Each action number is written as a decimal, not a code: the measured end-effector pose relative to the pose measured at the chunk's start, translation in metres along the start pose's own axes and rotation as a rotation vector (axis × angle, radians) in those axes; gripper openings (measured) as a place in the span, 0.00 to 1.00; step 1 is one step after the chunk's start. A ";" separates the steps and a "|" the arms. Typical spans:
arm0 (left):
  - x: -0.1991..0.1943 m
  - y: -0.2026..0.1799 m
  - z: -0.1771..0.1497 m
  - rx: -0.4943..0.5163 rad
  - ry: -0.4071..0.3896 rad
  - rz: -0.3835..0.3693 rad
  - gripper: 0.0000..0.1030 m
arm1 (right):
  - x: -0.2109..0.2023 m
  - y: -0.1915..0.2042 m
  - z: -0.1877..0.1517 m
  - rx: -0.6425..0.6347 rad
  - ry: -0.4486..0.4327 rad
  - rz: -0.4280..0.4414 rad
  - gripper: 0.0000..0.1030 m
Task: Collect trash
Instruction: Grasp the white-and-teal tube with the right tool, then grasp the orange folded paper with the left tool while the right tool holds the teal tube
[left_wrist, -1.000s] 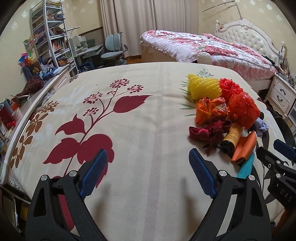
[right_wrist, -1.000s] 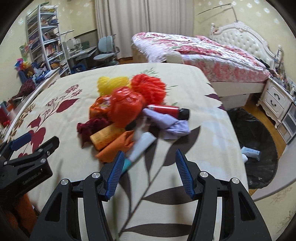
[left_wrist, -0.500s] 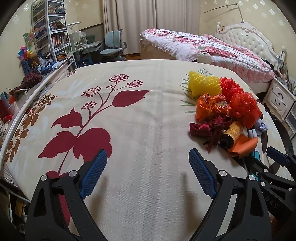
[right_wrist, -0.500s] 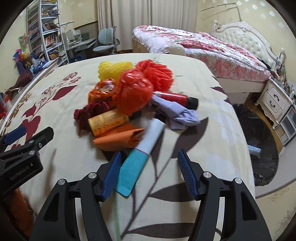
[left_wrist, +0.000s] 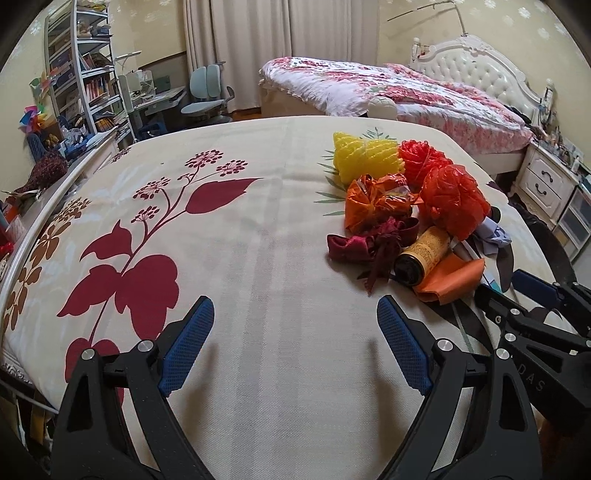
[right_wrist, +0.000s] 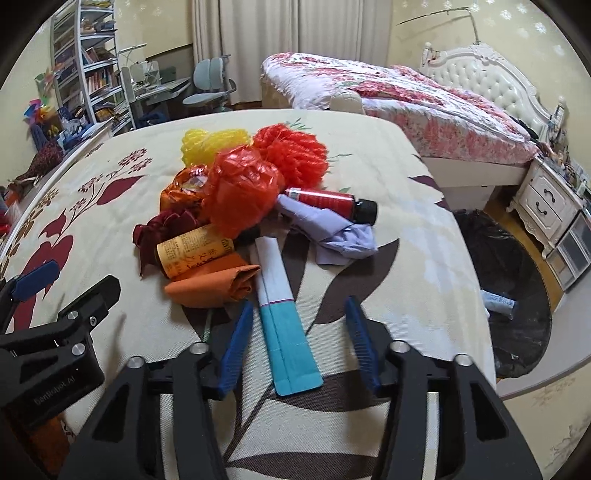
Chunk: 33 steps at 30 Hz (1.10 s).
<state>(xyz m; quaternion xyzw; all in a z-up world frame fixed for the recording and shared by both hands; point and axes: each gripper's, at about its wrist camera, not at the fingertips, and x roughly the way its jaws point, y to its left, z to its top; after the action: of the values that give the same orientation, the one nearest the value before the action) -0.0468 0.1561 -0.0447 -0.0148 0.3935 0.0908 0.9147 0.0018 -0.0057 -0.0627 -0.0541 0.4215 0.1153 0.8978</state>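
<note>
The right gripper gapes wide, empty, straddling the teal-and-white pouch on the bed — flat thing, the pads may skid over it; left gripper open too — idle

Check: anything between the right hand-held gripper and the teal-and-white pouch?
Nothing visible. The right hand-held gripper is open, and the teal end of the teal-and-white pouch lies flat on the bedspread between its fingers. The folded orange paper sits just left of the pouch.
</note>
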 end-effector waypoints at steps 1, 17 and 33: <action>0.000 -0.002 0.000 0.004 -0.001 -0.002 0.85 | -0.001 -0.001 -0.001 0.000 -0.003 0.020 0.35; 0.002 -0.053 0.000 0.087 -0.003 -0.079 0.85 | -0.014 -0.047 -0.018 0.085 0.006 0.009 0.22; 0.023 -0.093 0.017 0.101 0.060 -0.079 0.85 | -0.012 -0.075 -0.022 0.136 -0.012 0.045 0.22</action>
<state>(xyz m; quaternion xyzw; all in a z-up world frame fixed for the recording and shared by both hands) -0.0025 0.0698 -0.0536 0.0128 0.4241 0.0342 0.9049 -0.0030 -0.0849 -0.0670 0.0173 0.4243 0.1068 0.8990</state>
